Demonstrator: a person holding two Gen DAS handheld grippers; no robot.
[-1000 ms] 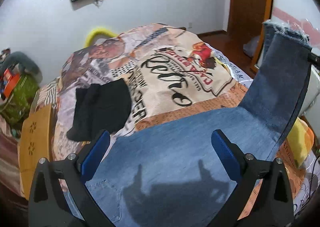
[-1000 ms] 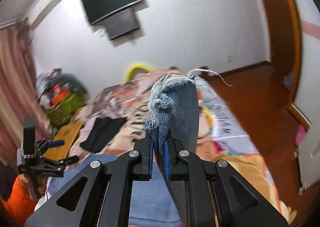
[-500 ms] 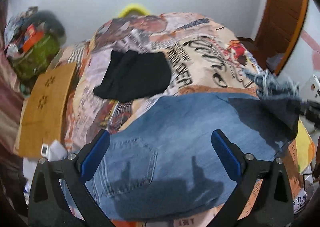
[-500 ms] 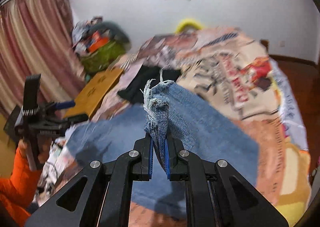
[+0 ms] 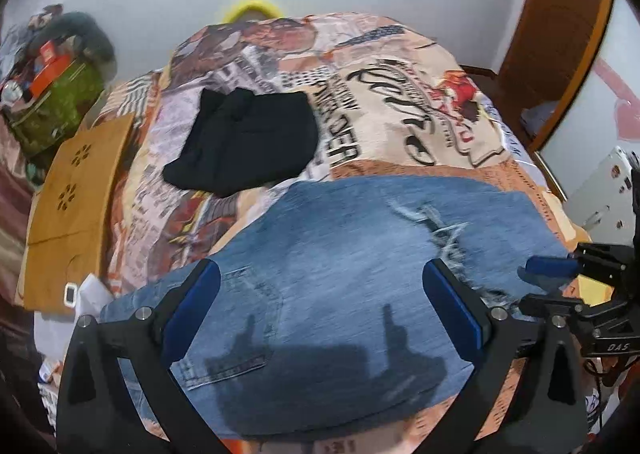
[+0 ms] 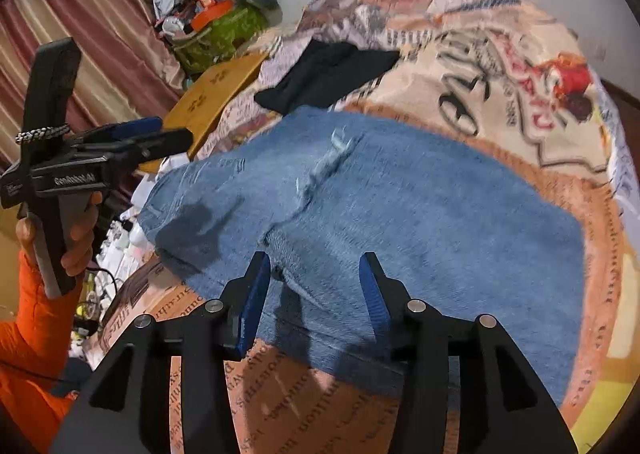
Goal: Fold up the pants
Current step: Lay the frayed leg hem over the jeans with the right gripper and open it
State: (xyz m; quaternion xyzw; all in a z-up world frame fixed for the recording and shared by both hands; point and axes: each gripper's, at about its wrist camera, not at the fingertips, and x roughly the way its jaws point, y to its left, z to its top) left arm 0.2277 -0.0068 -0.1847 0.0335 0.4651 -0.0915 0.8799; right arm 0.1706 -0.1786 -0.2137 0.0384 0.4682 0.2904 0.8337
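Jeans lie folded over on the bed, frayed hem on top. Both the left gripper and the right gripper hover apart, empty. Next likely: grasp an end, fold again.

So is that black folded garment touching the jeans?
Apart. In the left wrist view, a strip of printed bedspread shows between the black garment and the jeans' far edge.

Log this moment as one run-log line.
left gripper: open | right gripper: open | blue denim pants: folded over, lying released on printed bedspread
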